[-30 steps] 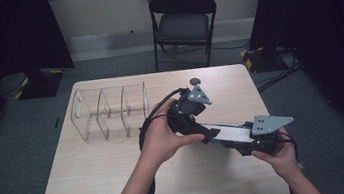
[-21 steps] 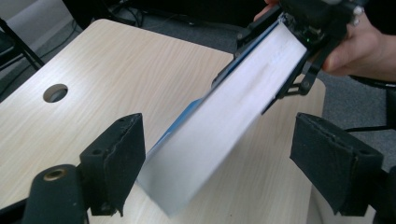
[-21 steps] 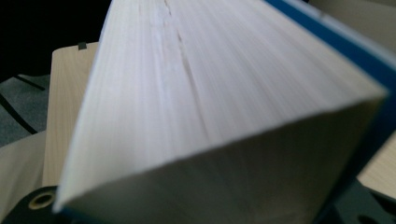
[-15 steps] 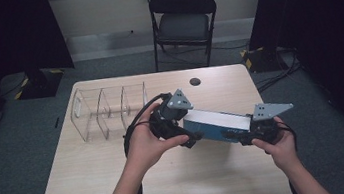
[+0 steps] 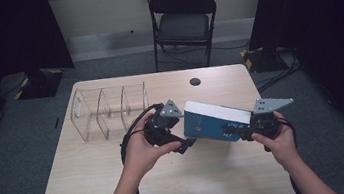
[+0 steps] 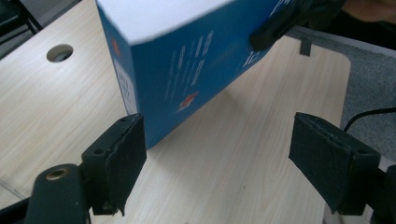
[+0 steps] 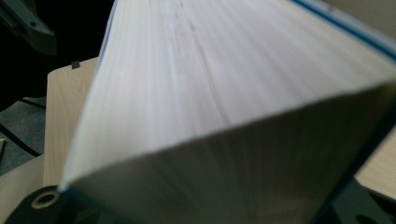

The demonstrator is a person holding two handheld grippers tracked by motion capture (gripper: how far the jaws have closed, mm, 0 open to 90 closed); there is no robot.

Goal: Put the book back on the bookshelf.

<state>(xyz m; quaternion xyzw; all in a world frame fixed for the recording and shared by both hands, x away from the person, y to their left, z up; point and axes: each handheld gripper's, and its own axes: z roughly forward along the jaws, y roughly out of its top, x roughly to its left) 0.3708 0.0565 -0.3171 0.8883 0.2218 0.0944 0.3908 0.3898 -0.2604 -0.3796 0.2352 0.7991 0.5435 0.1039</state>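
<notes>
- Right claw grips the blue book; its jaws are hidden behind pages.
- Left claw gapes wide, just short of the book's corner, above the desk.

Book: thick, blue cover, pale page edges facing the camera, close up and blurred, held clamped between the right gripper's black jaws at the bottom. Table: light wood, left of the book. Floor beyond: grey, dark.

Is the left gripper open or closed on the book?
Open. The left gripper has its jaws spread, the book just ahead, neither pad touching it.
</notes>
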